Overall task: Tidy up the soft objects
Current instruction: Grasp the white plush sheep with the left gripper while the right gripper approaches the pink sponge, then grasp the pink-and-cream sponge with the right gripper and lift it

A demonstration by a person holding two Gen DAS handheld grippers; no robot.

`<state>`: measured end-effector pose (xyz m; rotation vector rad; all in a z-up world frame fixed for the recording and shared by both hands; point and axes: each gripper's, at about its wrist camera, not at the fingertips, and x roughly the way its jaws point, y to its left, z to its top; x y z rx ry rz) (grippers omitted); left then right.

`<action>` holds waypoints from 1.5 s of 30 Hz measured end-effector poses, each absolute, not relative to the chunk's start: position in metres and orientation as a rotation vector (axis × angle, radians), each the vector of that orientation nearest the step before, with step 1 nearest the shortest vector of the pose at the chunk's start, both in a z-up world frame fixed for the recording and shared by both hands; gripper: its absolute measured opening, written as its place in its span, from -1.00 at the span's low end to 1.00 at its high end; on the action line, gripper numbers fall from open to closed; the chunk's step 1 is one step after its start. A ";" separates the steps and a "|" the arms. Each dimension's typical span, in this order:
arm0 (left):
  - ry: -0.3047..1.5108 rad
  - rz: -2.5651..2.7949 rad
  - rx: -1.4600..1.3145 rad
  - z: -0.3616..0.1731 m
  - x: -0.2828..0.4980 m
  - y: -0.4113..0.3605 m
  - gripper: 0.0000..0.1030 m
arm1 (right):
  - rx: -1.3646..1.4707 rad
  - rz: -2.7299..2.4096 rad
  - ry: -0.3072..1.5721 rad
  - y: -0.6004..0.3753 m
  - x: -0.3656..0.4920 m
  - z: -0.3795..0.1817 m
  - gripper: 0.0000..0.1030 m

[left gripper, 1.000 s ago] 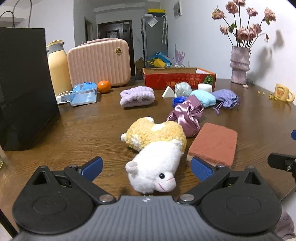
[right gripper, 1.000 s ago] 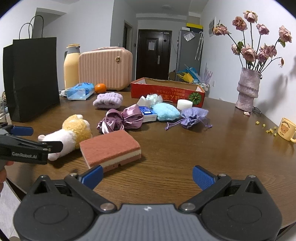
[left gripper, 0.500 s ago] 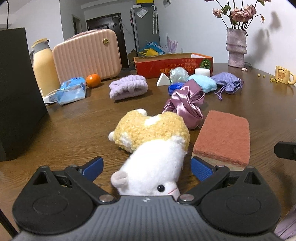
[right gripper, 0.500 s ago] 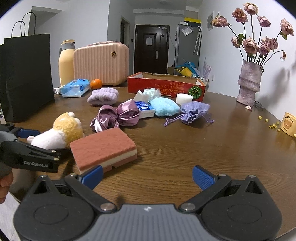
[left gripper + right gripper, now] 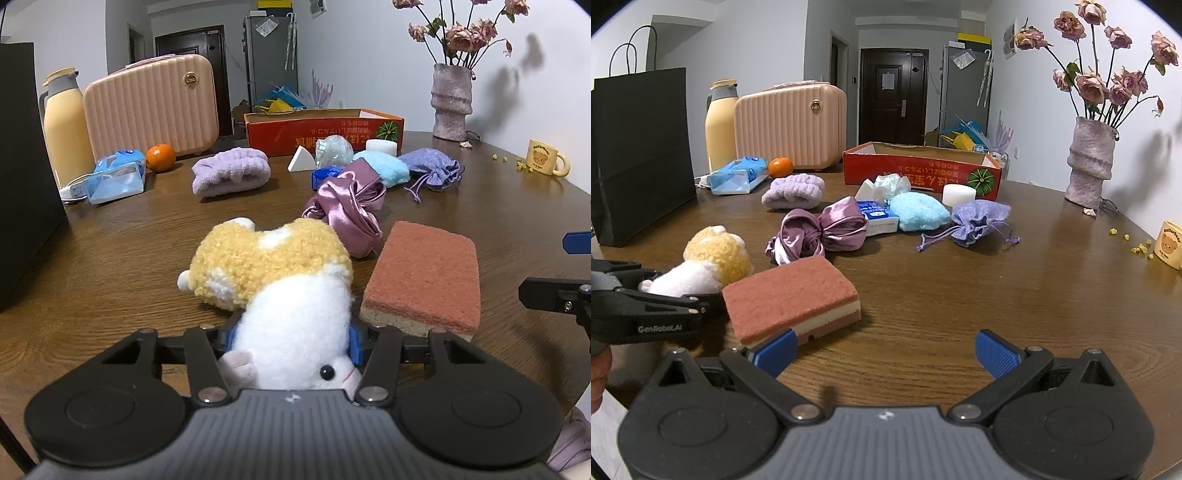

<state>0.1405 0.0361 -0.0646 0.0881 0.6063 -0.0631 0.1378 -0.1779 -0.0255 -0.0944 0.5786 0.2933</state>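
From the left wrist view, the left claw (image 5: pixel 293 338) has its blue pads (image 5: pixel 354 345) pressed into the white head end of the plush toy (image 5: pixel 284 291), narrowed to the width of that soft head and gripping it. The toy lies on the wooden desk (image 5: pixel 110 266), its yellow fleecy body stretched away from the camera. Just to its right sits the red sponge (image 5: pixel 424 280), and behind it the shiny purple satin scrunchie (image 5: pixel 347 206) touches the toy's far end. At the right edge a dark piece of the right claw (image 5: pixel 554 295) shows, too little to judge its opening from here. Farther back lie a lilac headband (image 5: pixel 231 175), a light blue puff (image 5: pixel 386 168) and a purple drawstring pouch (image 5: pixel 434 168), before the red cardboard box (image 5: pixel 321 133).

From the right wrist view, the right claw (image 5: pixel 884 352) stands wide apart and holds nothing; its left blue pad (image 5: pixel 775 350) is just beside the near corner of the sponge (image 5: pixel 790 295), though contact is unclear. This view shows the left claw (image 5: pixel 665 299) from the side, closed around the toy (image 5: pixel 705 262) at the desk's near left edge (image 5: pixel 923 295), and the sponge's pale middle layer.
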 end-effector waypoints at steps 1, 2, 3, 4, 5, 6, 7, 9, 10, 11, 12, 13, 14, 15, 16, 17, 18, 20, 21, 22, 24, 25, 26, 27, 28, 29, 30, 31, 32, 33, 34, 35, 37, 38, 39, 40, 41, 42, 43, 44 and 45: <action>0.605 -0.062 0.084 -0.064 0.140 0.037 0.01 | -0.094 0.295 0.576 -0.178 0.138 -0.025 1.00; 0.603 -0.061 0.079 -0.064 0.139 0.037 0.00 | -0.094 0.296 0.575 -0.177 0.138 -0.025 1.00; 0.601 -0.060 0.074 -0.064 0.138 0.038 0.00 | -0.093 0.298 0.573 -0.177 0.139 -0.024 1.00; 0.601 -0.059 0.069 -0.063 0.136 0.040 0.00 | -0.094 0.299 0.571 -0.177 0.139 -0.024 1.00; 0.599 -0.057 0.064 -0.063 0.135 0.041 0.00 | -0.094 0.301 0.570 -0.176 0.139 -0.023 1.00; 0.595 -0.054 0.061 -0.062 0.134 0.042 0.00 | -0.096 0.305 0.567 -0.174 0.140 -0.023 1.00; 0.590 -0.050 0.059 -0.061 0.133 0.043 0.00 | -0.097 0.308 0.565 -0.173 0.140 -0.022 1.00; 0.577 -0.043 0.055 -0.059 0.129 0.044 0.00 | -0.098 0.315 0.560 -0.171 0.140 -0.020 1.00; 0.570 -0.038 0.055 -0.057 0.127 0.045 0.00 | -0.099 0.319 0.557 -0.169 0.141 -0.019 1.00; 0.563 -0.032 0.056 -0.056 0.125 0.046 0.00 | -0.100 0.326 0.553 -0.166 0.141 -0.018 1.00; 0.556 -0.026 0.054 -0.054 0.123 0.047 0.00 | -0.100 0.331 0.551 -0.164 0.141 -0.017 1.00; 0.550 -0.023 0.050 -0.053 0.121 0.048 0.00 | -0.100 0.336 0.550 -0.162 0.142 -0.016 1.00; 0.545 -0.019 0.047 -0.051 0.119 0.050 0.00 | -0.103 0.342 0.549 -0.158 0.143 -0.015 1.00; 0.540 -0.014 0.045 -0.049 0.117 0.051 0.00 | -0.105 0.346 0.548 -0.155 0.144 -0.014 1.00; 0.534 -0.008 0.044 -0.048 0.115 0.052 0.00 | -0.108 0.352 0.549 -0.151 0.145 -0.013 1.00; 0.529 -0.002 0.044 -0.047 0.113 0.054 0.00 | -0.109 0.357 0.549 -0.148 0.147 -0.012 1.00; 0.524 0.004 0.044 -0.046 0.111 0.055 0.00 | -0.110 0.361 0.550 -0.145 0.148 -0.011 1.00; 0.518 0.014 0.043 -0.044 0.109 0.059 0.00 | -0.112 0.369 0.552 -0.137 0.150 -0.008 1.00; 0.515 0.019 0.042 -0.043 0.107 0.060 0.00 | -0.114 0.374 0.554 -0.132 0.151 -0.007 1.00; 0.513 0.024 0.041 -0.043 0.106 0.063 0.00 | -0.115 0.377 0.556 -0.128 0.152 -0.006 1.00; 0.500 0.036 0.030 -0.042 0.104 0.068 0.00 | -0.121 0.383 0.564 -0.119 0.155 -0.006 1.00; 0.492 0.041 0.028 -0.041 0.102 0.070 0.00 | -0.124 0.385 0.567 -0.115 0.156 -0.006 1.00; 0.487 0.048 0.026 -0.041 0.101 0.072 0.00 | -0.129 0.385 0.571 -0.109 0.157 -0.006 1.00; 0.484 0.053 0.024 -0.040 0.100 0.074 0.00 | -0.133 0.385 0.576 -0.105 0.159 -0.007 1.00; 0.483 0.058 0.021 -0.040 0.099 0.077 0.00 | -0.136 0.384 0.582 -0.100 0.160 -0.007 1.00; 0.482 0.061 0.020 -0.040 0.098 0.079 0.00 | -0.137 0.384 0.585 -0.097 0.160 -0.007 1.00; 0.482 0.065 0.018 -0.041 0.098 0.082 0.00 | -0.140 0.383 0.589 -0.092 0.162 -0.008 1.00; 0.482 0.069 0.015 -0.040 0.098 0.084 0.00 | -0.143 0.380 0.593 -0.089 0.163 -0.009 1.00; 0.482 0.073 0.012 -0.041 0.098 0.086 0.00 | -0.148 0.375 0.598 -0.083 0.165 -0.010 1.00; 0.482 0.075 0.010 -0.041 0.098 0.087 0.00 | -0.151 0.373 0.600 -0.080 0.166 -0.010 1.00; 0.482 0.076 0.007 -0.041 0.097 0.089 0.00 | -0.157 0.369 0.603 -0.075 0.167 -0.012 1.00; 0.481 0.076 0.006 -0.041 0.097 0.090 0.00 | -0.164 0.360 0.605 -0.071 0.169 -0.013 1.00; 0.478 0.076 0.003 -0.041 0.097 0.092 0.00 | -0.173 0.342 0.610 -0.066 0.173 -0.014 1.00; 0.476 0.077 0.001 -0.041 0.097 0.093 0.00 | -0.178 0.329 0.612 -0.063 0.176 -0.016 1.00; 0.475 0.077 -0.001 -0.041 0.097 0.094 0.00 | -0.186 0.314 0.615 -0.060 0.178 -0.017 1.00; 0.474 0.076 -0.004 -0.041 0.097 0.096 0.00 | -0.193 0.305 0.617 -0.057 0.179 -0.018 1.00; 0.474 0.075 -0.007 -0.042 0.096 0.096 0.00 | -0.210 0.289 0.621 -0.053 0.181 -0.020 1.00; 0.475 0.074 -0.010 -0.042 0.097 0.097 0.00 | -0.222 0.278 0.622 -0.052 0.181 -0.022 1.00; 0.476 0.073 -0.012 -0.043 0.097 0.098 0.00 | -0.238 0.262 0.625 -0.050 0.182 -0.025 1.00; 0.477 0.071 -0.014 -0.043 0.097 0.098 0.00 | -0.247 0.249 0.625 -0.050 0.182 -0.027 0.99; 0.477 0.070 -0.016 -0.044 0.097 0.099 0.00 | -0.251 0.238 0.623 -0.051 0.182 -0.028 0.99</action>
